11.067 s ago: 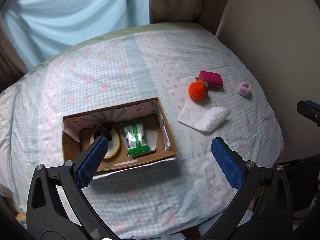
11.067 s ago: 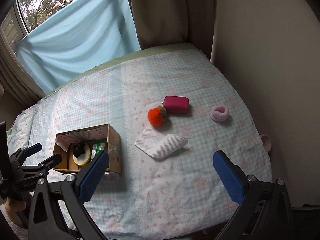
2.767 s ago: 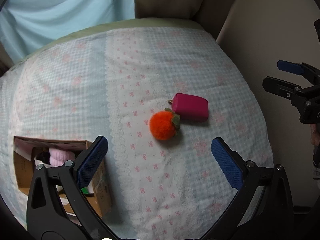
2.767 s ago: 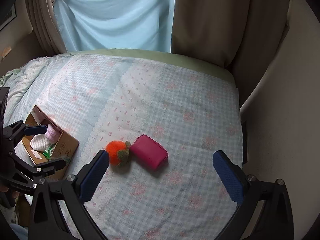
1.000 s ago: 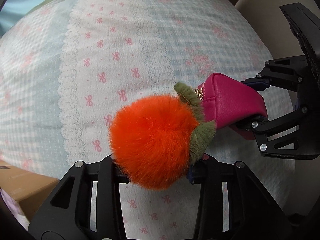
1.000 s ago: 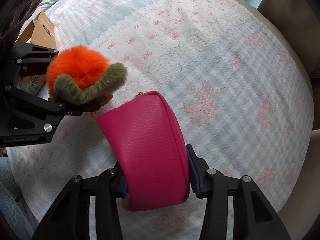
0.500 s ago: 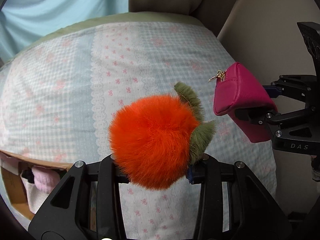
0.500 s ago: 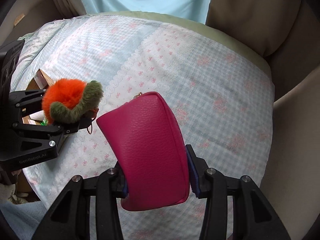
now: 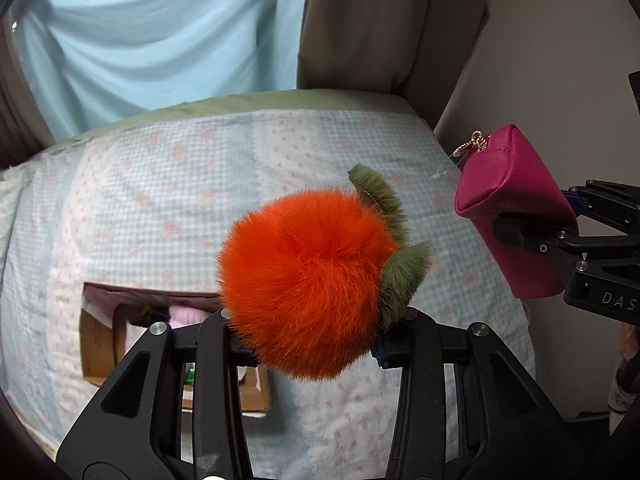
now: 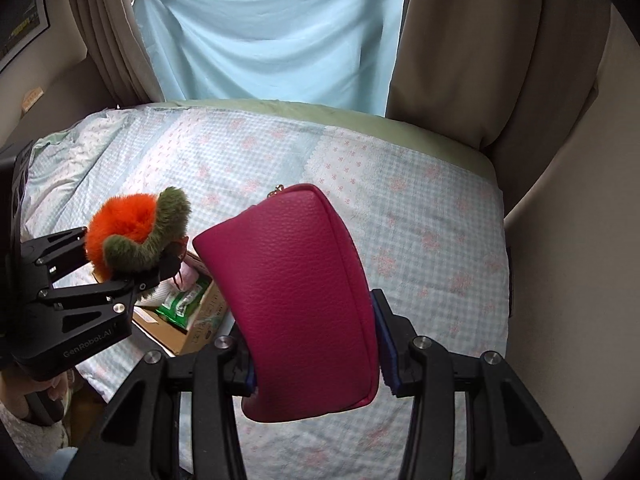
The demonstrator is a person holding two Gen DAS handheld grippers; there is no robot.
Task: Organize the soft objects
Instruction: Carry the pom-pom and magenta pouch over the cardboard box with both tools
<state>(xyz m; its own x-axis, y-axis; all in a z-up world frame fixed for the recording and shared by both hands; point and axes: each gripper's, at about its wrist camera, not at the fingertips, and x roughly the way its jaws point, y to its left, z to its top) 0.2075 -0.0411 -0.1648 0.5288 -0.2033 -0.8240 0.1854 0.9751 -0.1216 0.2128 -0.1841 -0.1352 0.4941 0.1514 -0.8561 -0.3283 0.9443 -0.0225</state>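
Both items are up off the bed point(image 9: 168, 184) and mid-carry, so I'd call this the haul-to-the-box step.

Lower left of the left wrist view there's the box point(image 9: 96, 344), brown cardboard, open on top, with something pink and a green packet already in it.

Centre frame, the left tongs point(image 9: 308, 332) are clamped on the pompom point(image 9: 304, 276), a fluffy orange ball with olive-green furry leaves, squishy enough to bulge over the pads.

Far right, the right tongs point(image 10: 314, 364) are pinching the pouch point(image 10: 296, 292), magenta pebbled faux leather, rounded wedge shape, with a little gold zip pull at its tip.

Next move looks like swinging each over the box opening and releasing; the pompom seems closer.
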